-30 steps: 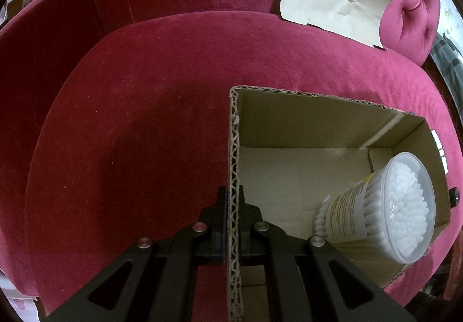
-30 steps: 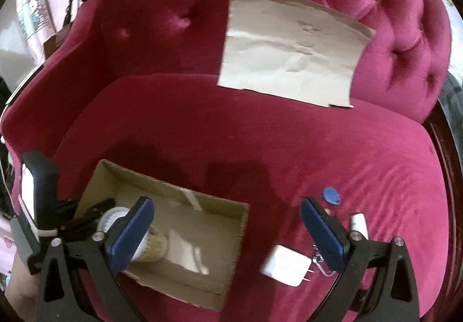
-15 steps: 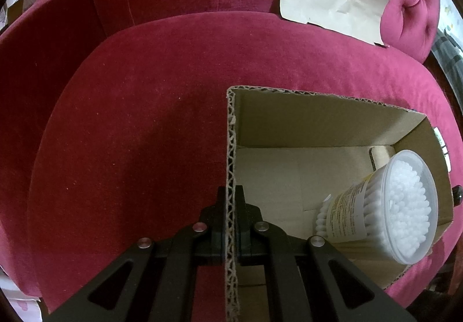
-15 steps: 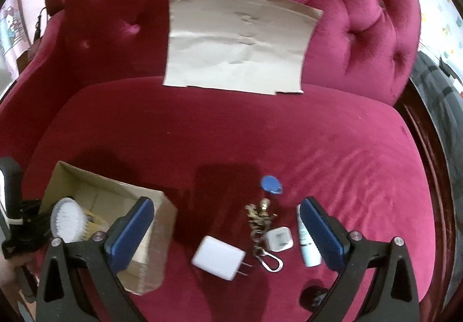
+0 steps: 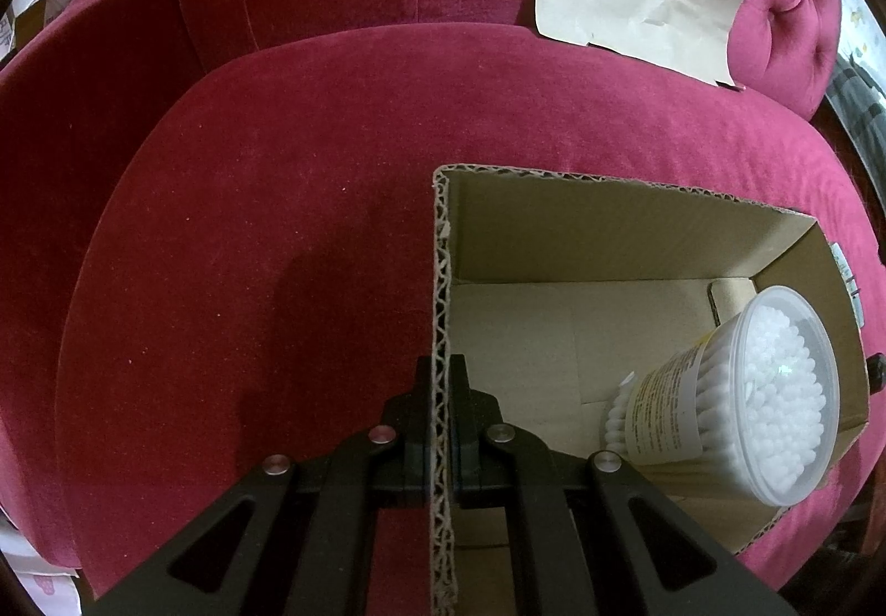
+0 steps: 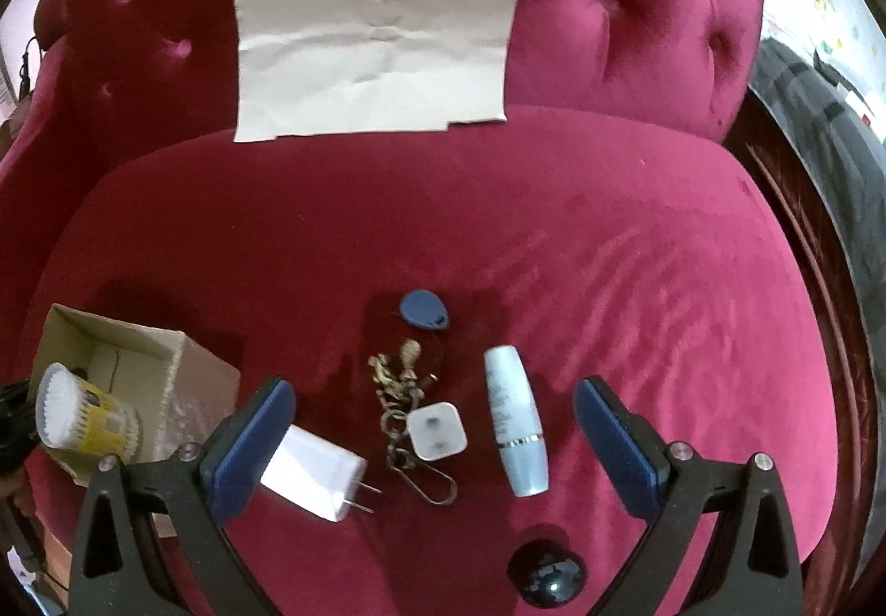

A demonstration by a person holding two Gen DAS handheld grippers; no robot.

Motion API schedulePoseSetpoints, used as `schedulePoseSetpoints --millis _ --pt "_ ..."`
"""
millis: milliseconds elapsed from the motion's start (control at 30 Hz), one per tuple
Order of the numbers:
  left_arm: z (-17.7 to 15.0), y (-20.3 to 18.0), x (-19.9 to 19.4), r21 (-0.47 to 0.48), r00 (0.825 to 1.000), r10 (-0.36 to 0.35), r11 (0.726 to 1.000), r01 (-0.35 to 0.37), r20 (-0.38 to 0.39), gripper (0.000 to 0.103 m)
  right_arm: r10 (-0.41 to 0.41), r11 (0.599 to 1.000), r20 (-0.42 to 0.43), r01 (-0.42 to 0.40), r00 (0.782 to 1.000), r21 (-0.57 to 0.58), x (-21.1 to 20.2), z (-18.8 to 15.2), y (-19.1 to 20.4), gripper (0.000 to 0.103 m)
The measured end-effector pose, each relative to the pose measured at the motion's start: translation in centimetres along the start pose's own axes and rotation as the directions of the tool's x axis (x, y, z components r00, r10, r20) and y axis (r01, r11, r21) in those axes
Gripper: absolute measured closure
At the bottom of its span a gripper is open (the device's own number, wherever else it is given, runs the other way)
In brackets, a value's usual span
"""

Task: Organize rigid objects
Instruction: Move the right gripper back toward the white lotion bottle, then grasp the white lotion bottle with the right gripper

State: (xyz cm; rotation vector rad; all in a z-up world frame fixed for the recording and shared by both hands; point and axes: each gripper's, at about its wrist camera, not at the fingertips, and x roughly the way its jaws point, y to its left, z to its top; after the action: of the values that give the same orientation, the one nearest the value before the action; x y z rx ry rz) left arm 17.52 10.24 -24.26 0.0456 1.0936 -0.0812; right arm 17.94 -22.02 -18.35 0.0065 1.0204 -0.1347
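Over on the red velvet sofa seat (image 6: 498, 228), the left gripper (image 5: 441, 411) has its fingers pinched tight on the corrugated wall of an open cardboard box (image 5: 609, 239). Inside that box a clear tub of cotton swabs (image 5: 764, 394) lies tipped on its side against the far corner.

Meanwhile the right gripper (image 6: 434, 427) hangs above a small cluster of loose things on the cushion, its blue-padded fingers (image 6: 255, 439) spread wide and gripping nothing. Between them lie a white plug charger (image 6: 318, 472), partly under the left pad, a small white square adapter (image 6: 437, 430), a keychain (image 6: 401, 394) with a blue fob (image 6: 423, 308), and a pale blue tube (image 6: 515, 422). A dark round ball (image 6: 548, 574) sits nearer the seat's front edge. A creased sheet of brown paper (image 6: 376, 40) leans on the tufted backrest.
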Motion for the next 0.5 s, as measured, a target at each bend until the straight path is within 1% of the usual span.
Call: schedulePoseSetpoints --millis 333,400,500 --pt "0.0 0.0 0.0 -0.002 1.0 0.002 1.0 -0.002 0.0 0.099 -0.048 0.998 -0.042 0.05 0.998 0.038 2.1 -1.2 -3.2 0.001" --pt "0.0 -0.1 0.0 -0.002 1.0 0.003 1.0 -0.003 0.0 0.099 -0.05 0.998 -0.049 0.052 0.998 0.043 2.5 -1.4 -3.7 0.003" --pt "0.0 0.0 0.0 -0.001 1.0 0.004 1.0 -0.004 0.0 0.099 -0.051 0.998 -0.061 0.053 0.997 0.044 3.1 -1.5 -4.0 0.012"
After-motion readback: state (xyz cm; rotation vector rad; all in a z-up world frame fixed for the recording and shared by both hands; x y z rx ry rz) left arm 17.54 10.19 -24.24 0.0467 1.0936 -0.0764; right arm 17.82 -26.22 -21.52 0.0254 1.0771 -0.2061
